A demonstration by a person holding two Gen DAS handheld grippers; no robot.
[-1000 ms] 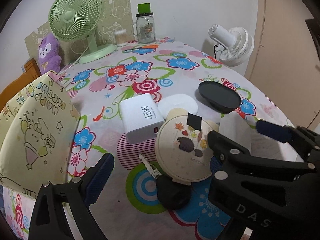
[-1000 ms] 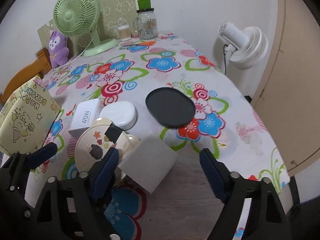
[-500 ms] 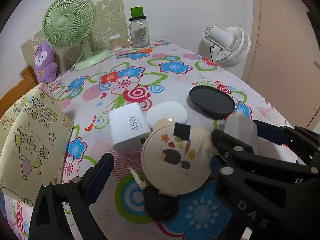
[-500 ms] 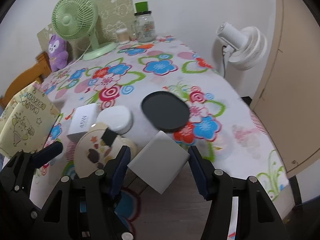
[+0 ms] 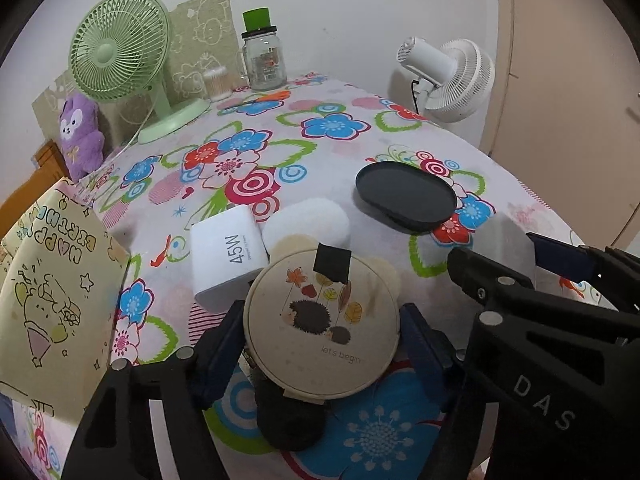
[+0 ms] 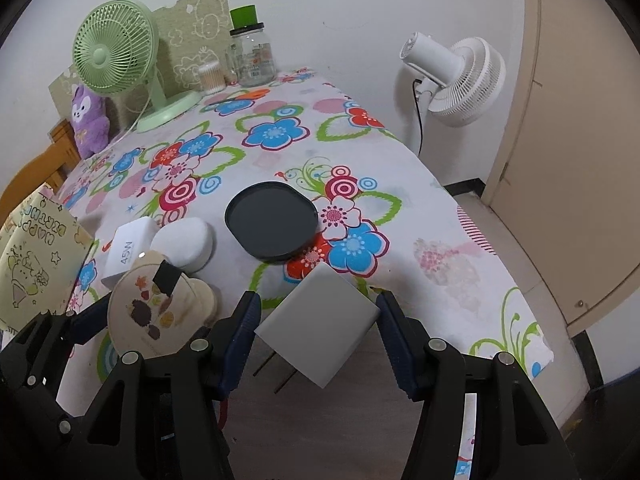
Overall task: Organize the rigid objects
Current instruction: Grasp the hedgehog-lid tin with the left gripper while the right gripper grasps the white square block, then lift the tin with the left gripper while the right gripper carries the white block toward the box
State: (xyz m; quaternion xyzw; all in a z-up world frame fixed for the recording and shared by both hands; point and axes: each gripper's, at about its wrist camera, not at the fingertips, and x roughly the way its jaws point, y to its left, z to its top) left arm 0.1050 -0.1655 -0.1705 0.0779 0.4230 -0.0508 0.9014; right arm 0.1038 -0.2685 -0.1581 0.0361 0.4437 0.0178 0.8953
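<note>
Round tin [image 5: 322,320] and white plug block [image 6: 318,326], 1 in each gripper.

The round tin with the hedgehog picture sits between the jaws of the left gripper [image 5: 320,342], which are closing on its sides. It rests partly on a black lump [image 5: 290,420]. The right gripper [image 6: 318,334] has its jaws closed on the white plug block, held by 2 corners and tilted, so it could twist and drop. Just behind the tin are the 45W charger [image 5: 226,258] and a white case [image 5: 306,222]; a bump could push them. Farther back lies the black tray [image 6: 272,220], then the green fan [image 5: 120,50].
</note>
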